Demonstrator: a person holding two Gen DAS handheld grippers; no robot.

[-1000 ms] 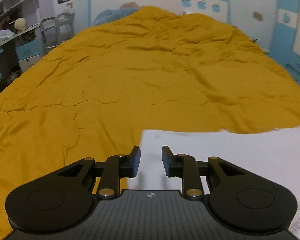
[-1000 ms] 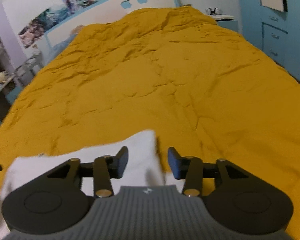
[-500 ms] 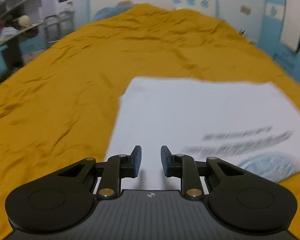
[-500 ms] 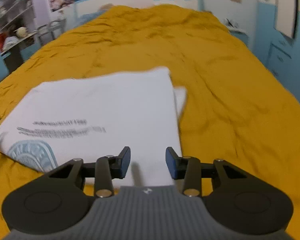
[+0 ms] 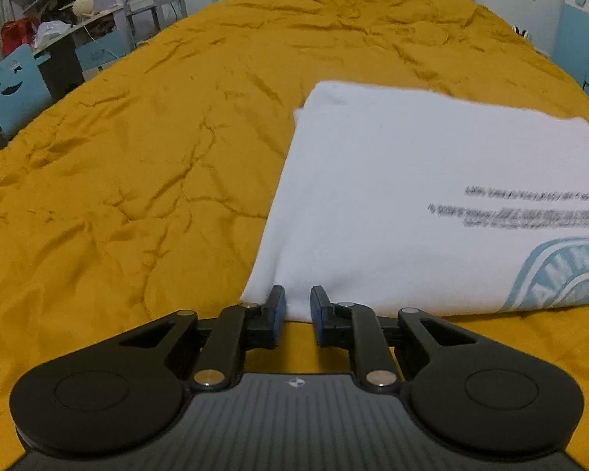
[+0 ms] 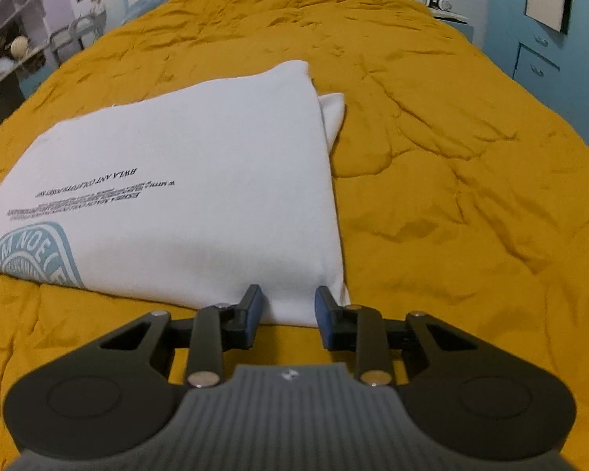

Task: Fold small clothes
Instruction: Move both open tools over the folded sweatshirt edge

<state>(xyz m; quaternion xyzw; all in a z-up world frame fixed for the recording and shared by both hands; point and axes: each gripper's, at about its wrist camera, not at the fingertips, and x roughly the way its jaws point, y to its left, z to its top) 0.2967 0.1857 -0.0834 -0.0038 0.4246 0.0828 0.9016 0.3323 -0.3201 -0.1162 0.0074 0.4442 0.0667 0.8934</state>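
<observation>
Bedspread point(image 5: 145, 180) open all round folded shirt point(image 5: 392, 196); no obstacles.

Bedroom: bed under mustard quilt point(image 5: 176, 137), cluttered desk point(image 5: 63, 35).

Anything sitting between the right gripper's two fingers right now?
Yes: the near corner of the folded white printed T-shirt lies between the right gripper fingers, on the mustard-yellow quilt. The right wrist view shows it; the jaws have been closing.

Left gripper point(image 5: 297, 306) closing at white shirt point(image 5: 404, 196) near edge, mustard bedspread point(image 5: 137, 157)
</observation>
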